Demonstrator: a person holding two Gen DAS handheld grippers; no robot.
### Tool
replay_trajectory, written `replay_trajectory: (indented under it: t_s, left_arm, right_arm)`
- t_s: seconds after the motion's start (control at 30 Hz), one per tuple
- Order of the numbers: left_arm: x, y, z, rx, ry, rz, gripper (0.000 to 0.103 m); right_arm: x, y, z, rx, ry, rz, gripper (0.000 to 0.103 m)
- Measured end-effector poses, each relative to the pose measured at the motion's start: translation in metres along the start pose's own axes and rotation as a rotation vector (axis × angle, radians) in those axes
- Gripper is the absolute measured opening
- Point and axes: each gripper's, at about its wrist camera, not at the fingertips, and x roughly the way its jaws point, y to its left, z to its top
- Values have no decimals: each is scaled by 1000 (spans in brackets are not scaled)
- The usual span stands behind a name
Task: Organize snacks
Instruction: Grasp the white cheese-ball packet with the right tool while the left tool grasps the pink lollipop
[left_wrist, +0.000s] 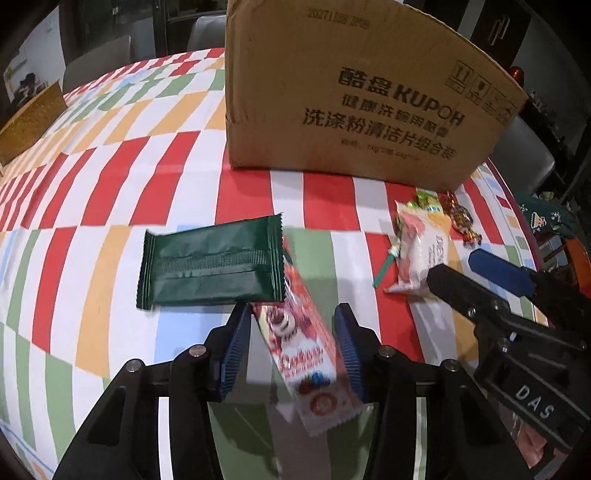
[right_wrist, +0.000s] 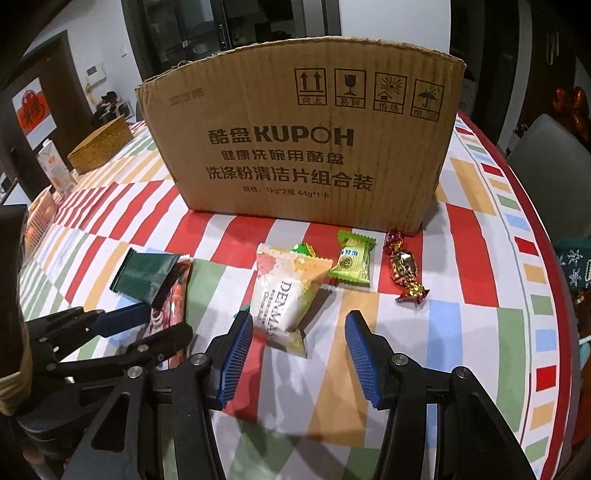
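Observation:
My left gripper (left_wrist: 291, 321) is open, its pads on either side of a long red snack bar (left_wrist: 303, 347) lying on the tablecloth. A dark green packet (left_wrist: 210, 264) lies just ahead, partly over the bar's far end. My right gripper (right_wrist: 299, 328) is open just short of a white DENMA packet (right_wrist: 284, 295). A light green candy (right_wrist: 351, 264) and gold-red wrapped candies (right_wrist: 404, 267) lie beyond it. The cardboard KUPOH box (right_wrist: 295, 140) stands behind the snacks. The right gripper also shows in the left wrist view (left_wrist: 476, 273).
The table (right_wrist: 461, 332) has a red, white, green and orange checked cloth. A woven basket (right_wrist: 101, 146) and a carton (right_wrist: 55, 168) stand at the far left. Chairs stand around the table edge.

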Motion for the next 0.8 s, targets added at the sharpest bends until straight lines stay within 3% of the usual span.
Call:
replay_trajectory:
  t_s: [0.27, 0.37, 0.47, 0.8]
  left_arm:
    - [7, 7, 18, -18, -10, -5, 30]
    - [10, 8, 20, -14, -12, -10, 29]
    - [10, 10, 20, -17, -9, -26, 29]
    - [-12, -1, 16, 3, -58, -72, 29]
  right_arm:
    - [14, 0, 7, 22, 10, 10, 53]
    - [18, 3, 8, 18, 15, 8, 50]
    - [25, 4, 7, 17, 36, 13, 36]
    - [10, -2, -1, 43, 17, 22, 35]
